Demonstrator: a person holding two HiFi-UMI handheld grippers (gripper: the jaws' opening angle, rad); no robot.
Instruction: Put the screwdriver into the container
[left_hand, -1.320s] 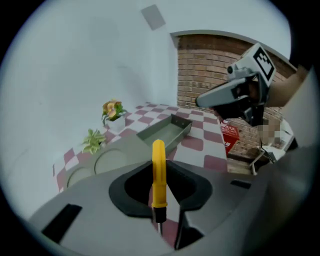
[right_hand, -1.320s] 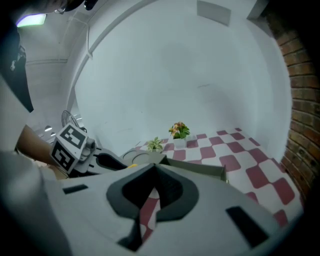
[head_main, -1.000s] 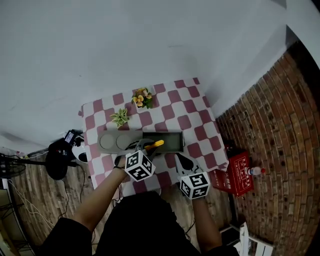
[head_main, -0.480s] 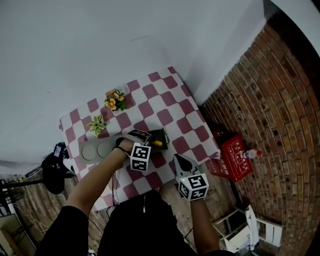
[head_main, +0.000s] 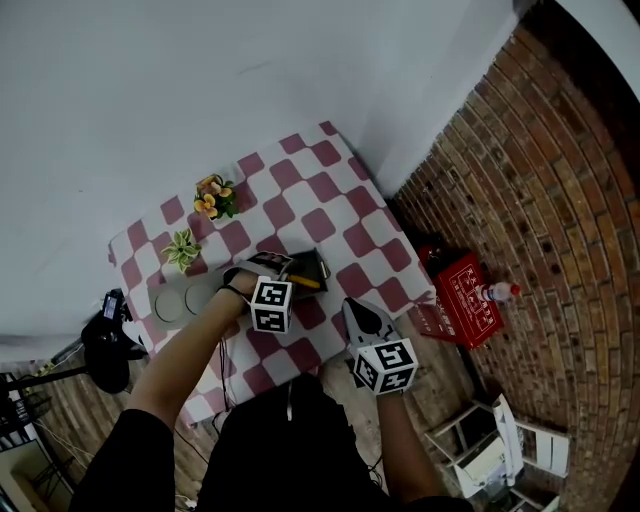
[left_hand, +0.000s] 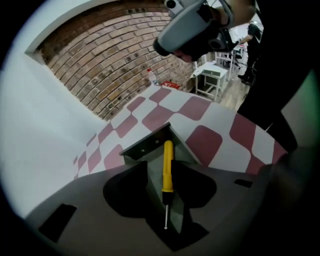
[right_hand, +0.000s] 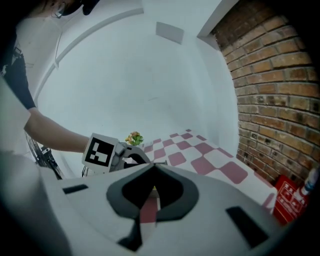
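On the checkered counter (head_main: 340, 200), the yellow screwdriver (left_hand: 168, 165) lies inside the dark container (left_hand: 145, 147), between the jaws of the left gripper (left_hand: 166, 180), which are opening and clear of it. The right gripper (right_hand: 152, 167) hovers nearby, jaws closed and empty.

The screwdriver (left_hand: 167, 165) has a glossy yellow plastic handle and a thin bare-metal shaft. The container (left_hand: 145, 147) looks like matt dark-grey metal. A smooth checked cloth (left_hand: 210, 142) covers the desk (head_main: 345, 215). At three o'clock, the brick wall (head_main: 560, 200) is rough.
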